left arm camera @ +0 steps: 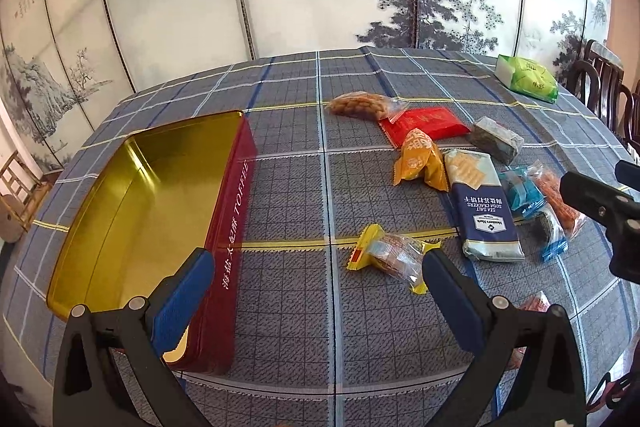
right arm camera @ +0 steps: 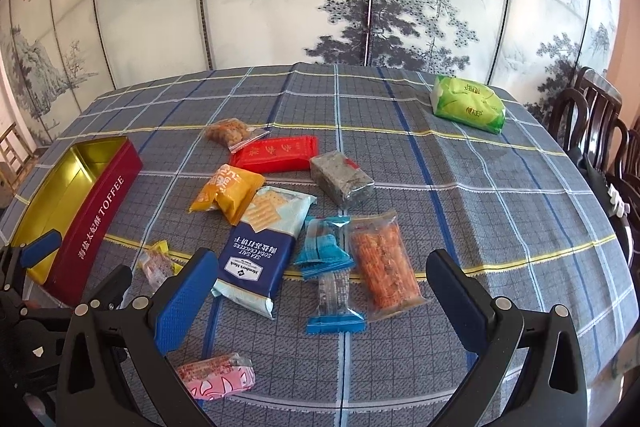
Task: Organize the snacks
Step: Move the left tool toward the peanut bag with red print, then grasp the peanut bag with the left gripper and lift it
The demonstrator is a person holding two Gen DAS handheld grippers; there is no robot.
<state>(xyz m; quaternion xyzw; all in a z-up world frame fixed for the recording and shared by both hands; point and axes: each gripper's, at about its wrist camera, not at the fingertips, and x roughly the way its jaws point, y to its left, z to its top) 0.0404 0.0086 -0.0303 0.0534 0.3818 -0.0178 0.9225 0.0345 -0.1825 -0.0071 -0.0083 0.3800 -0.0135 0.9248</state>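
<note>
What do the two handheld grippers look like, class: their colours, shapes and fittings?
Both match. The left gripper and the right gripper each have a black plastic frame with triangular cut-outs, round silver pivot pins, and two long flat fingers faced with blue textured pads. No cables, markings or sleeves show.

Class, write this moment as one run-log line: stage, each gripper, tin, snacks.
stage: start | left gripper: open, empty | right gripper: open, empty | tin: open, empty | snacks: loose on cloth
</note>
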